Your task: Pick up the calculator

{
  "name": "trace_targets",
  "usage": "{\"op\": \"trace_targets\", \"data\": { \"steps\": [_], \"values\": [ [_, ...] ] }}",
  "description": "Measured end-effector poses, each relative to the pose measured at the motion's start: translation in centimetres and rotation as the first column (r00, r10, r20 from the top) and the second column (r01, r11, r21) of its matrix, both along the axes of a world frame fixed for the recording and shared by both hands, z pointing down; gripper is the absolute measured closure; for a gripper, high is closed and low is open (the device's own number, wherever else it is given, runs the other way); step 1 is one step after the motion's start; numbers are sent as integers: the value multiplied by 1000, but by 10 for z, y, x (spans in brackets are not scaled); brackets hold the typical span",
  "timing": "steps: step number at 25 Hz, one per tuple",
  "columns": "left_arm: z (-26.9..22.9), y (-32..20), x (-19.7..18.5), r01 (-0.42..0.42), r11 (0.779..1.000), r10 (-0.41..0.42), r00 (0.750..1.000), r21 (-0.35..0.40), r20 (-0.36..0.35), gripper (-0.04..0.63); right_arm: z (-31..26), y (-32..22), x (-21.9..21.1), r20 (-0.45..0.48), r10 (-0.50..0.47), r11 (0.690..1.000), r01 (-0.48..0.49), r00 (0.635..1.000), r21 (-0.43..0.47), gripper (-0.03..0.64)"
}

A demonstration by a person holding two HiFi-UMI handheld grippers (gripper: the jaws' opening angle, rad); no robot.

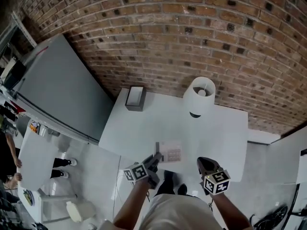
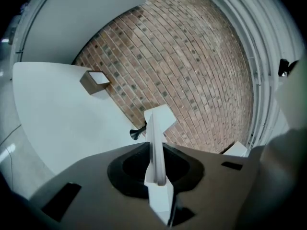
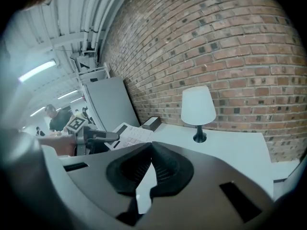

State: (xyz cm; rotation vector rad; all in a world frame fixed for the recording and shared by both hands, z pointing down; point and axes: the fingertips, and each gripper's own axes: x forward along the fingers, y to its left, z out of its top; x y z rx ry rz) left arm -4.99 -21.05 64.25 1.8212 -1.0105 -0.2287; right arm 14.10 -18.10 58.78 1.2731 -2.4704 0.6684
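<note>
The calculator (image 1: 171, 152) is a flat white slab with pale keys, lifted just over the front edge of the white table (image 1: 139, 128). My left gripper (image 1: 156, 159) is shut on its left end. In the left gripper view the calculator (image 2: 157, 143) stands edge-on between the dark jaws, pinched from both sides. My right gripper (image 1: 207, 164) hovers to the right of it near the table's front edge, apart from it, its jaws meeting at the tips (image 3: 151, 145) with nothing between them. The right gripper view shows the calculator (image 3: 132, 134) held up at the left.
A white table lamp (image 1: 200, 96) stands at the back of the table by the brick wall (image 1: 192, 32). A grey open box (image 1: 135, 98) sits at the back left corner. A tall grey panel (image 1: 62, 90) flanks the table's left. A person (image 3: 55, 121) stands far left.
</note>
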Motion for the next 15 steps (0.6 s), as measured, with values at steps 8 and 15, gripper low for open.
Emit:
{"op": "trace_targets", "data": {
  "steps": [8,15],
  "values": [
    [-26,61,-19,112,994,-112,993,7,-48,515,-17,37,-12,23,-98,994,97,995,45,604],
    [-44,106,-46,183,983,-181,979,12,-98,515,-29,58,-42,36,-156,985,153,987,73,604]
  ]
}}
